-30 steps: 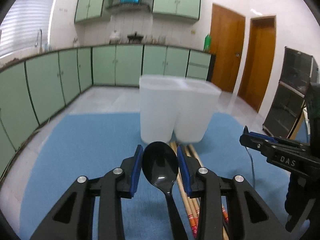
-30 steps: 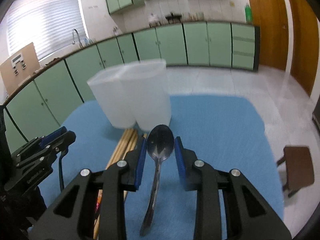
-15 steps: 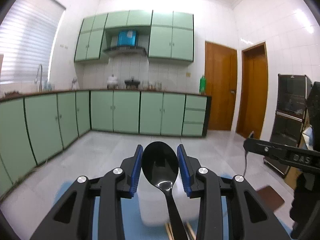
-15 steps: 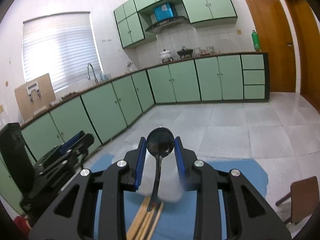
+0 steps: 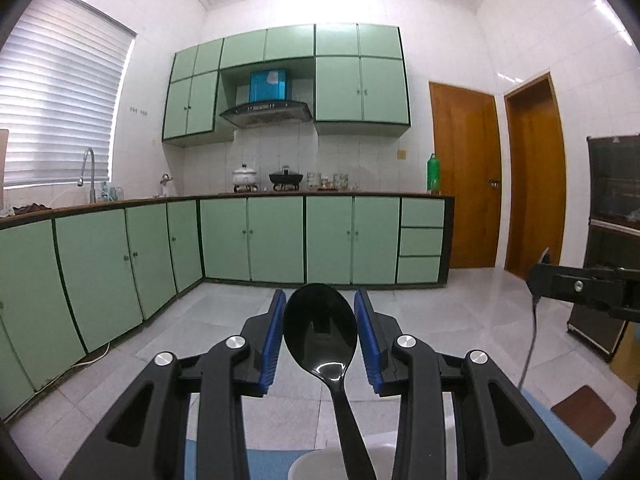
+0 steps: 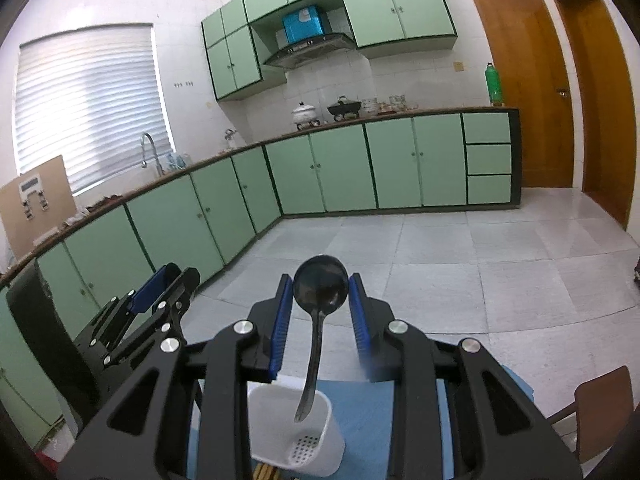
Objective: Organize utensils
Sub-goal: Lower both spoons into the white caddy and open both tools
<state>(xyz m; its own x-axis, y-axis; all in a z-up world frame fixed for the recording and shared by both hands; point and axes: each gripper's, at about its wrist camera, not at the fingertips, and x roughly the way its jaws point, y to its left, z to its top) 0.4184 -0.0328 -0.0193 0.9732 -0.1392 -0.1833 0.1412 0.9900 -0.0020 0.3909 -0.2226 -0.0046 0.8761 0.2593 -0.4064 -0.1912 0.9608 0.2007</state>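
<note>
Two spoons are in your grip, one per gripper, both raised above the bench with its blue mat.

Surroundings: green cupboards run along the far wall and down the left side, with a sink tap under the window blind. Two wooden doors stand at the right, and a brown chair sits off the bench's right edge. In the right wrist view the left gripper shows at the lower left, level with the right one and apart from it. Nothing stands between either spoon and the holder below.

Left gripper: its jaws are closed on a black plastic spoon. The blue pads press the sides of the bowl. The bowl is glossy, faces the camera, and the handle runs down toward the lens. The white rim of the holder just shows beneath it.

Right gripper: its jaws are closed on a dark spoon, smaller in the bowl, held the same way. Its thin handle hangs down and slightly left, with the tip over the open top of the white holder. That holder has a perforated floor and stands upright on the mat. Wooden chopstick ends lie at its foot.
</note>
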